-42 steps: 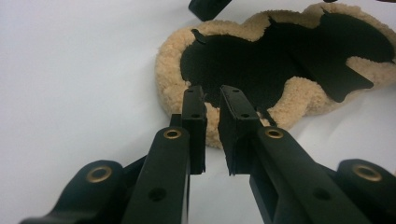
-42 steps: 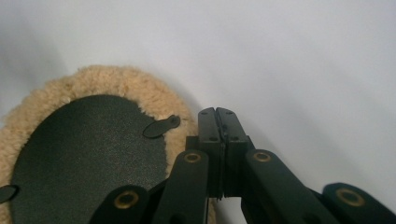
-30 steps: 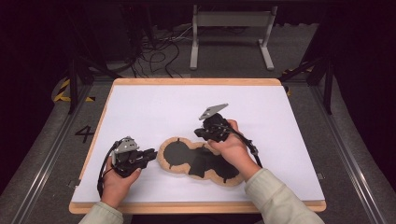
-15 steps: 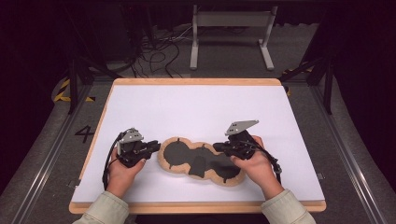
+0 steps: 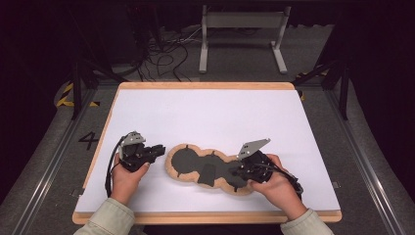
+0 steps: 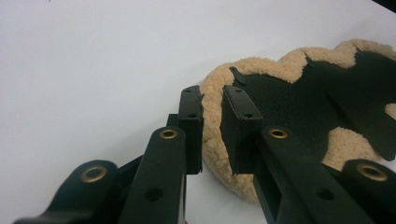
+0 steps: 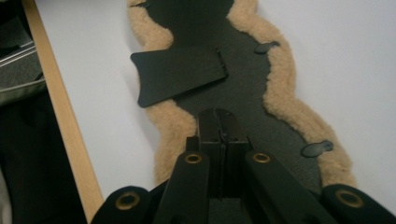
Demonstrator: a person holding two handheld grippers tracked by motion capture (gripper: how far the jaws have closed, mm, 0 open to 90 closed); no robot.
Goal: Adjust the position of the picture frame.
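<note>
A long, lobed pad point(image 5: 205, 166) with a tan fleece rim and a black face lies flat on the white table top. My left gripper point(image 5: 159, 148) is at the pad's left end. In the left gripper view its jaws point(image 6: 212, 100) stand on either side of the fleece rim point(image 6: 212, 135) and pinch it. My right gripper point(image 5: 235, 171) is over the pad's right end. In the right gripper view its jaws point(image 7: 218, 116) are pressed together, nothing between them, just above the black face point(image 7: 247, 60). A loose black flap point(image 7: 177, 74) lies across the pad's middle.
The white table top point(image 5: 210, 117) has a wooden edge point(image 5: 205, 218) along its near side. Behind the table stands a metal frame point(image 5: 240, 34), with cables point(image 5: 166, 54) on the dark floor beside it. A person's hands and pale sleeves come in from the bottom.
My right gripper has moved right and toward the near edge, from over the pad's middle to its right end. The left gripper has hardly shifted.
</note>
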